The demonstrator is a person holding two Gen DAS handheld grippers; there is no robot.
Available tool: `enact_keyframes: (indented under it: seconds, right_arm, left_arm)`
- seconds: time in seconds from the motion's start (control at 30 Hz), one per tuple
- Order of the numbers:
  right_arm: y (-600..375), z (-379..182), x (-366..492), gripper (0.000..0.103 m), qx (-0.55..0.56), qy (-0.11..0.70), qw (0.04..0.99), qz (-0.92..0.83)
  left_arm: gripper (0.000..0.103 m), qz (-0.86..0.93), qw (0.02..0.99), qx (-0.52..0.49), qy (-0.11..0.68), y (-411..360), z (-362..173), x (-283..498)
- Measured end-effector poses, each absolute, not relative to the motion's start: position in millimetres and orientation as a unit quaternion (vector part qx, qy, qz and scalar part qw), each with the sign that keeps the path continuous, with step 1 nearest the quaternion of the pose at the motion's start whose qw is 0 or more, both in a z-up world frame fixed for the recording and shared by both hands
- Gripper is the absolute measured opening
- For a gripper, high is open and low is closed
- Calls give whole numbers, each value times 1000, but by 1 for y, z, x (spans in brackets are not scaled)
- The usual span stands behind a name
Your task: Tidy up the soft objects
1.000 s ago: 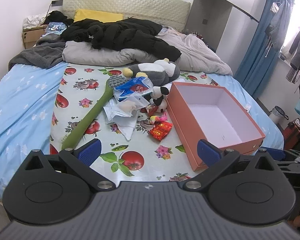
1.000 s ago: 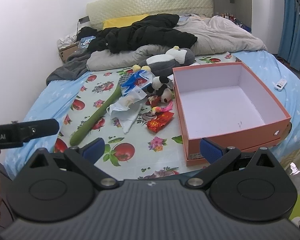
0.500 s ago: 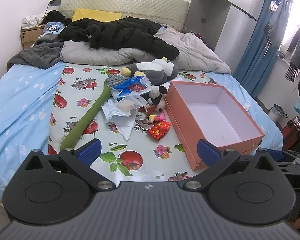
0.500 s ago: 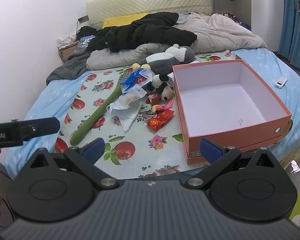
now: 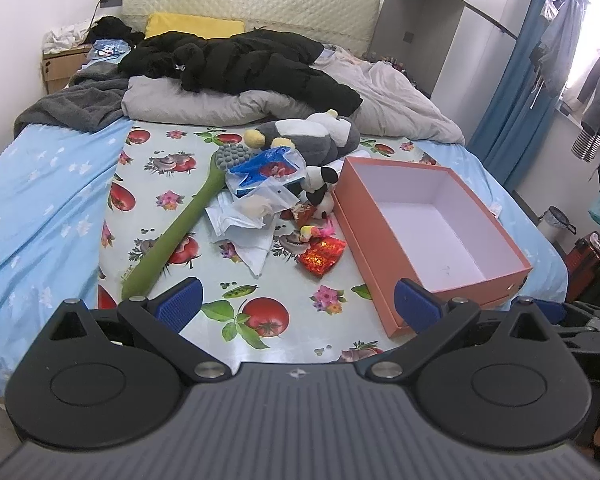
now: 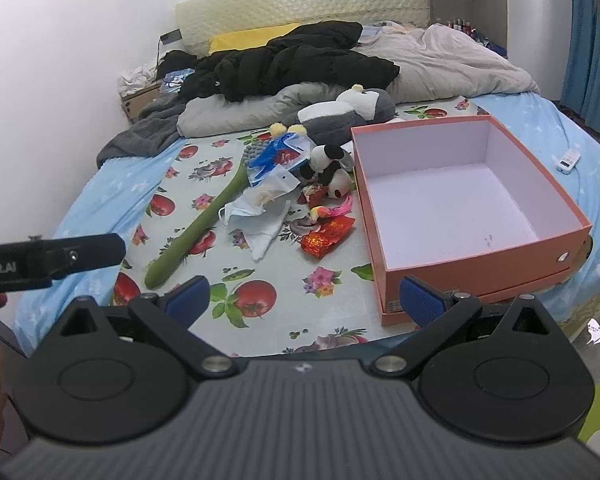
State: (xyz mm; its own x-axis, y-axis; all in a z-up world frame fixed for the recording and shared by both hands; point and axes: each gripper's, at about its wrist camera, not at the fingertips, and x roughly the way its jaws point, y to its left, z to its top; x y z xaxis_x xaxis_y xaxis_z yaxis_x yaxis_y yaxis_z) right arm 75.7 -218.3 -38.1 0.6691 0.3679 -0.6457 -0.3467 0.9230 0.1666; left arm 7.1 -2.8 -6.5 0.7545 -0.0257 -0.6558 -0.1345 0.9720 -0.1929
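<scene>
- My left gripper [image 5: 296, 300] hung above the near edge of the bed [image 5: 40, 200], jaws spread wide and holding nothing.
- My right gripper [image 6: 304, 296] hovered likewise, jaws released and empty.
- The soft objects lay in a heap on the fruit-print sheet [image 5: 160, 184], just left of the orange box [image 5: 380, 248], which stood open with nothing inside.
- A long green plush [image 5: 172, 236] stretched diagonally along the heap's left side, its grey head toward the pillows.
- A big grey-and-white plush [image 5: 320, 136] lay at the back; a small black-and-white plush [image 6: 332, 168] sat in front of it, close to the box's corner.
- Clear plastic bags [image 5: 260, 196], a white face mask [image 6: 240, 212], a pink toy [image 6: 332, 212] and a red foil packet [image 5: 320, 254] made up the rest.
- The left gripper's arm showed at the right camera's left edge.
</scene>
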Motion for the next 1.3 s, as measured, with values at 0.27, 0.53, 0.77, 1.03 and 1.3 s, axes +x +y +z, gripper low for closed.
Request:
enact_keyframes:
  seconds: [0.27, 0.53, 0.77, 1.03, 1.3]
  right_arm:
    - [-220, -46, 74, 103, 10, 358, 915, 186]
    - [-217, -50, 82, 103, 2, 365, 913, 185]
    - [-211, -56, 90, 101, 3, 365, 911, 193]
    - [-194, -71, 122, 75, 7, 390, 898, 204]
    - [-168, -96, 167, 75, -6, 412, 886, 214]
  left_arm:
    - [103, 21, 929, -118, 350, -3, -8, 10]
    - [103, 20, 928, -122, 351, -3, -11, 14]
    - [103, 26, 923, -126, 362, 6, -22, 32]
    - [102, 43, 913, -148, 379, 34, -42, 72]
    - [93, 46, 906, -136, 398, 62, -65, 139]
